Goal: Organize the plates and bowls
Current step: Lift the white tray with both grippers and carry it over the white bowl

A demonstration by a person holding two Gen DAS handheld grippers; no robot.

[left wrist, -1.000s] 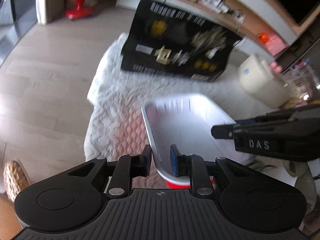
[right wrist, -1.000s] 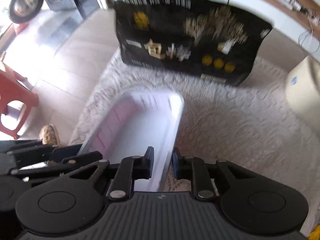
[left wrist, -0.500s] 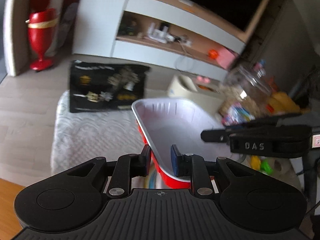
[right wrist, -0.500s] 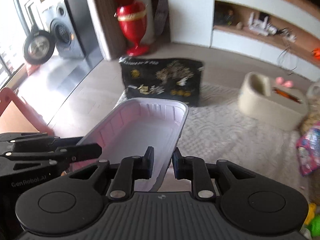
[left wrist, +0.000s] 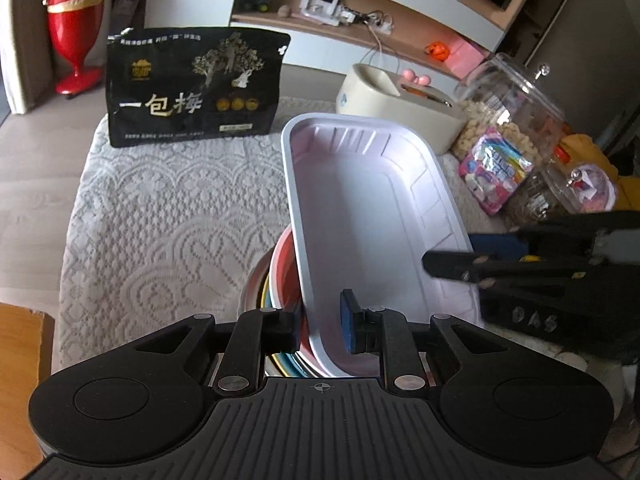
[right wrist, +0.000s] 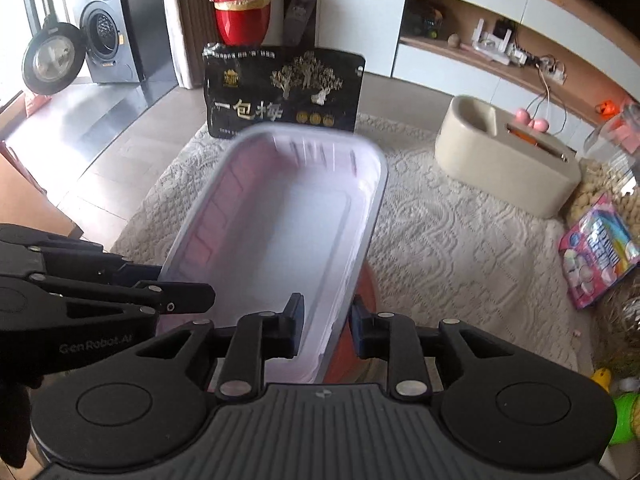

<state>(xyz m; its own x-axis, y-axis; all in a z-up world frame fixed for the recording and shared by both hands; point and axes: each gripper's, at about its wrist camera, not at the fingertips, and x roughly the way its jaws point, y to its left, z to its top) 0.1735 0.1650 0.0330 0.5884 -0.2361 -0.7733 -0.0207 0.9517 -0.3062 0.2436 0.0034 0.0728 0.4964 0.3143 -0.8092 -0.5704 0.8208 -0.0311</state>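
Black snack bag with gold print, large characters "一包梅" and a gold tree graphic, stands upright at the far left of the white lace-patterned tablecloth. Readable on the tools: "GenRobot.AI" on the left gripper body as seen from the right wrist view, "DAS" on the right gripper body as seen from the left wrist view. Pale lilac rectangular plastic tray, ribbed walls, rounded corners, smooth matte floor, is held tilted above a stack of round bowls (red-orange one on top, a metal rim and coloured edges under it), near centre of the table. Left gripper fingers are clamped on the tray's near-left rim, one pad outside, blue pad inside. Right gripper fingers straddle the tray's near-right rim, wall between the pads; whether they actually pinch it, cannot tell. Far right: cream rounded plastic box with pink knobs, a clear lidded glass jar of pale snacks, a pink candy pack with rainbow print, text unreadable. Glossy red vase with gold band on the floor, far left; silver washing machine, door open, in the right wrist view.
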